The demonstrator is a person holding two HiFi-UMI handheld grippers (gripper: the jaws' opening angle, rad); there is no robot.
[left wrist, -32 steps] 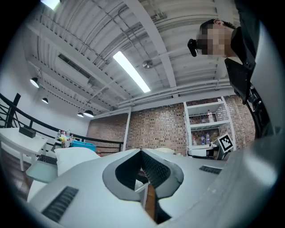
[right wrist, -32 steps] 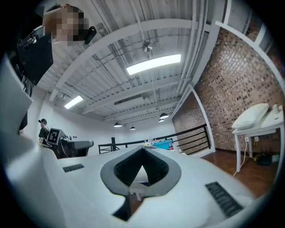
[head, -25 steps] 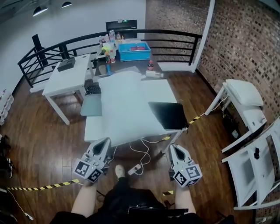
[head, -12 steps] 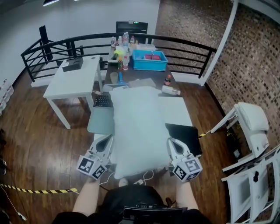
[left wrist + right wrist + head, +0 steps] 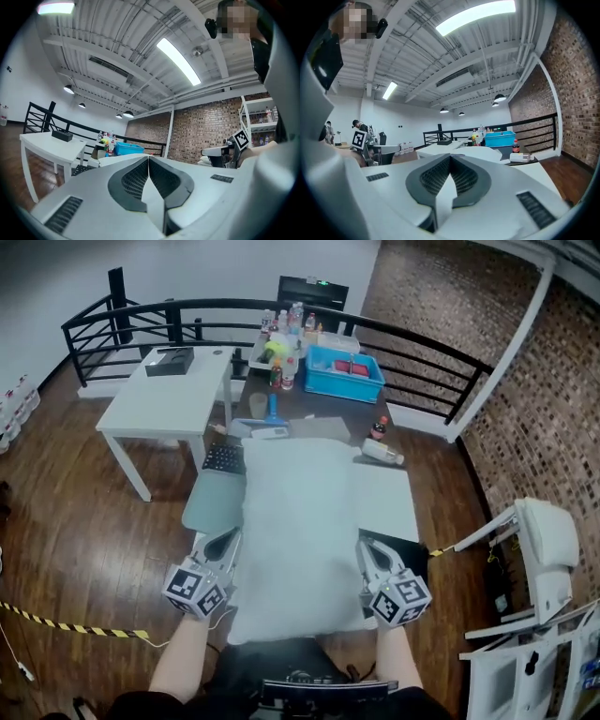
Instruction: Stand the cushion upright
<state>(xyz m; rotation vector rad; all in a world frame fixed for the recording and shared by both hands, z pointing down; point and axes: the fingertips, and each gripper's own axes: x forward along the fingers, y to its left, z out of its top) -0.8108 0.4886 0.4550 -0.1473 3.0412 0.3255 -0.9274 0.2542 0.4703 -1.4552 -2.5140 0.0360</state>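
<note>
Found the cushion (image 5: 298, 531) lying flat along the white table (image 5: 384, 498), its near part directly between the two pairs of jaws. Saw the left gripper (image 5: 225, 540) just off its left edge and the right gripper (image 5: 367, 549) just off its right edge, neither clearly touching it. Read both pairs of jaws as closed tight, pad against pad, with nothing pinched in either gripper view.

Judged the cushion light, soft and floppy: plump, with a pale, smooth cover. Expected it to sag or fold in the middle if lifted by one end, and to slump sideways once stood up. Reckoned no risk of breakage, but some risk of cloth slipping out of a shallow pinch. Favoured taking hold at the two near corners or along the two long edges, one gripper per side. Wanted a deep bite into cover and filling, then a tip up onto the far short edge. Needed both pairs parted first, by that reckoning.

Noted a blue bin (image 5: 343, 373) well ahead of the jaws, past the cushion's far end. Made out something reddish inside, too small to name. Spotted bottles (image 5: 286, 367) clustered just left of it, outside the bin.
</note>
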